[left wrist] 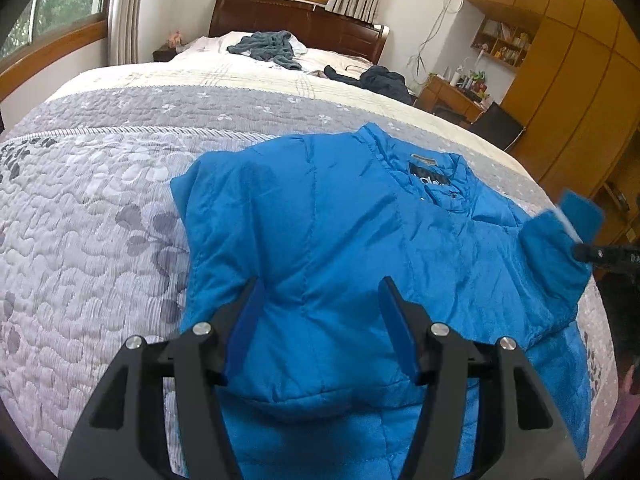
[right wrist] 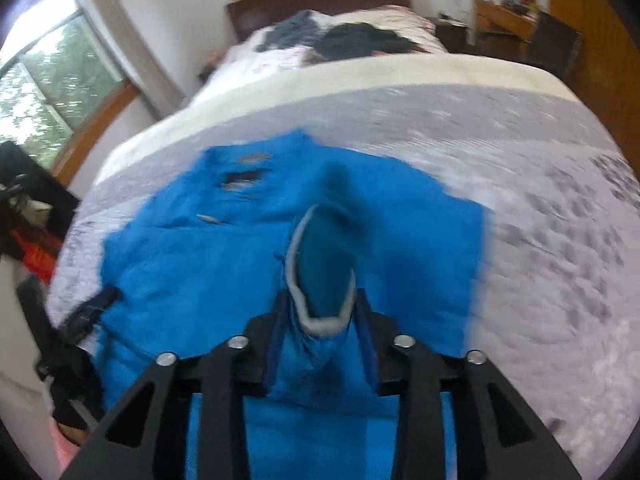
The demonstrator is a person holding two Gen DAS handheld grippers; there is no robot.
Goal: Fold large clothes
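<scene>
A bright blue padded jacket (left wrist: 340, 220) lies front up on the grey quilted bed (left wrist: 100, 220), collar and black label toward the headboard. My left gripper (left wrist: 320, 284) hovers open just above its lower left part, nothing between the fingers. In the right wrist view my right gripper (right wrist: 322, 296) is shut on the jacket's sleeve cuff (right wrist: 324, 272), whose grey-edged opening gapes upward over the jacket body (right wrist: 180, 272). The left wrist view shows that raised sleeve (left wrist: 552, 252) at the far right with the right gripper's blue pad (left wrist: 582, 216) beside it.
A grey-blue garment (left wrist: 268, 46) and a dark garment (left wrist: 384, 80) lie near the wooden headboard. A desk (left wrist: 452, 92) and tall wooden wardrobe (left wrist: 580, 80) stand to the right of the bed. Windows line the left wall. Bare quilt (right wrist: 540, 220) spreads around the jacket.
</scene>
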